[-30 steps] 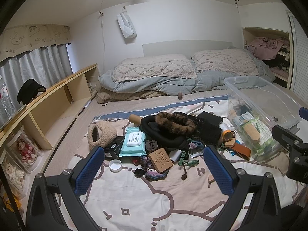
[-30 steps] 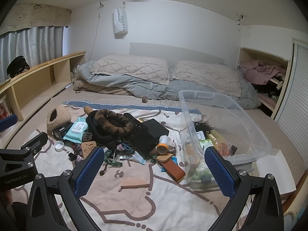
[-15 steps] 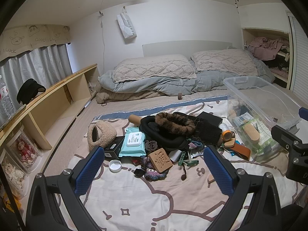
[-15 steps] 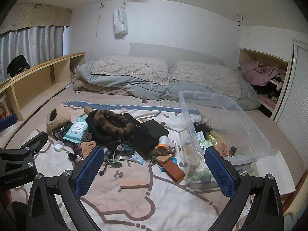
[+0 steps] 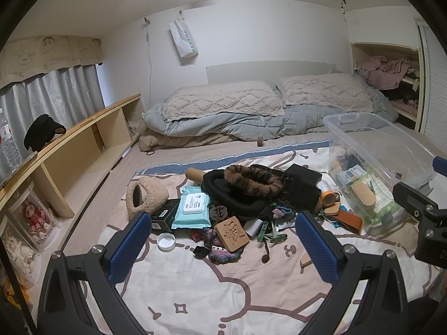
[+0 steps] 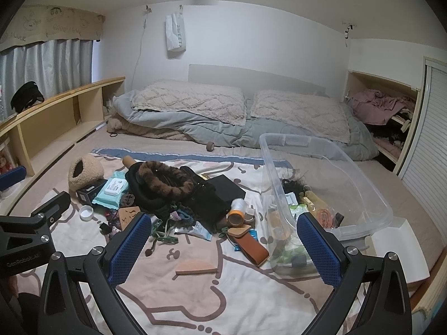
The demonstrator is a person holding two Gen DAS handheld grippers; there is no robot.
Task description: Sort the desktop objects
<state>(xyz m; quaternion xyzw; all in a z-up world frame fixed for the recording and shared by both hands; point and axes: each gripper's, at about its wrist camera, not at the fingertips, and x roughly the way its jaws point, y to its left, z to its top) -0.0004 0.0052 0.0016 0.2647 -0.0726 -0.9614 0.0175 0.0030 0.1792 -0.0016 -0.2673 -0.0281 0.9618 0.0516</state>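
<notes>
Right now both grippers are hovering above the blanket (image 6: pixel 195 301), the left gripper (image 5: pixel 223 247) and right gripper (image 6: pixel 220 247) each holding its fingers wide apart and gripping nothing. A clear bin (image 6: pixel 371 195) is sitting on the blanket's right side, holding packets, a bottle and an orange cord. Beside it a pile of clutter (image 5: pixel 245 195) is lying loose, with a brown leather case (image 6: pixel 251 247) pointing its long axis diagonally toward the bin.
</notes>
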